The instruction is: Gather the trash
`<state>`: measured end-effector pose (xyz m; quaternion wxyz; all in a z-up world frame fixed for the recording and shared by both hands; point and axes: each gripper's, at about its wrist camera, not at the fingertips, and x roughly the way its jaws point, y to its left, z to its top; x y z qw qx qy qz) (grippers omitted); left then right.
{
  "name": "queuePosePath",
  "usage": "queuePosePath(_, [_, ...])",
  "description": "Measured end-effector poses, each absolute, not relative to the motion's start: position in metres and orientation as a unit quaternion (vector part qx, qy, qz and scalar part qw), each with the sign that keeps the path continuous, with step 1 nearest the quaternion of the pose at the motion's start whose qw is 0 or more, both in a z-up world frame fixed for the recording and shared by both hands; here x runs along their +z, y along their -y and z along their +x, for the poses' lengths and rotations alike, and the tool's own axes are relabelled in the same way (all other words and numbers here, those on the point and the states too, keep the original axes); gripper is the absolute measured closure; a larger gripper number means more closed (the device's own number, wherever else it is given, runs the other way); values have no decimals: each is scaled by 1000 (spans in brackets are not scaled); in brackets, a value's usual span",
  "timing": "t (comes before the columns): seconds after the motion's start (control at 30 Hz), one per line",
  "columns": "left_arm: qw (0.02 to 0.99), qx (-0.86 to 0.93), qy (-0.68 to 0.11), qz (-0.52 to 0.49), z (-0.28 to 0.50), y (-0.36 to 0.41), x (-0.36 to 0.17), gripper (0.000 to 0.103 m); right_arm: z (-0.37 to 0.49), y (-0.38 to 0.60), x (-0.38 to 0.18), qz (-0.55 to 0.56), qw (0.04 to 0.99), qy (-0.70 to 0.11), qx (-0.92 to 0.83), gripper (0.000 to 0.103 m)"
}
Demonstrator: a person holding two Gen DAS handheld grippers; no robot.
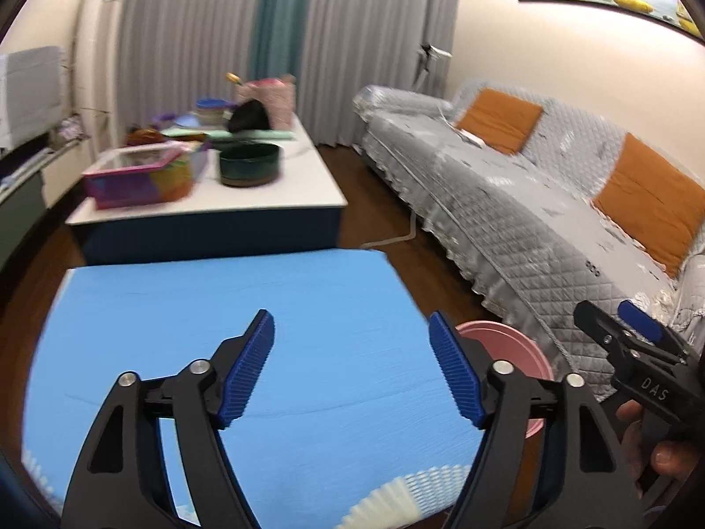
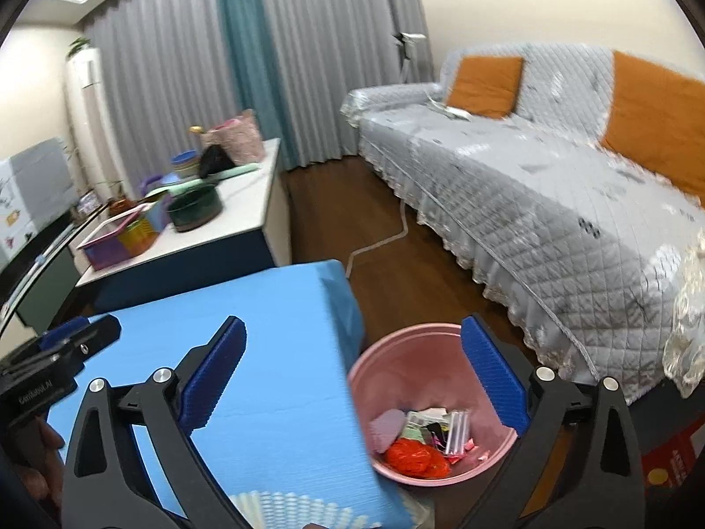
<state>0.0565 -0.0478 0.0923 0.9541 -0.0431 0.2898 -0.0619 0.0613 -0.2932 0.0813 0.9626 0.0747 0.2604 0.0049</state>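
Trash, a heap of red plastic and paper wrappers (image 2: 418, 445), lies inside the round pink plastic bin (image 2: 440, 339) beside the blue-covered table's (image 1: 220, 308) right edge. Both the left gripper (image 1: 352, 370) and the right gripper (image 2: 352, 379) gape empty; collection looks nearly finished, apart from a white pleated paper piece (image 1: 396, 498) at the near edge.

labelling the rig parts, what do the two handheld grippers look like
Both the left gripper and right gripper have black plastic frames with cut-out arms, silver pivot bolts and ribbed blue pads. White lettering marks each body. Bare fingers show, no sleeve.
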Motion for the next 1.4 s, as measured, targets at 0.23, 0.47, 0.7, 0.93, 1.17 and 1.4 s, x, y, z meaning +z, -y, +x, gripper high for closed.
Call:
queuePosePath(0.23, [962, -9, -271, -27, -3, -4, 78, 25, 24, 253, 77, 61, 966, -252, 24, 5])
queuePosePath(0.47, [957, 36, -283, -47, -52, -32, 51, 25, -14, 220, 44, 31, 961, -271, 32, 5])
queuePosePath(0.7, [951, 49, -302, -46, -71, -33, 24, 25, -32, 206, 8, 15, 950, -308, 37, 5])
queuePosePath(0.93, [950, 47, -306, -39, -68, -31, 16, 25, -29, 203, 8, 5, 955, -295, 28, 5])
queuePosePath(1.17, [947, 46, -312, -56, -69, -30, 10, 25, -30, 201, 7, -3, 957, -290, 25, 5])
queuePosePath(1.4, [947, 42, -314, -53, -68, -25, 9, 25, -28, 204, 8, -3, 957, -289, 20, 5])
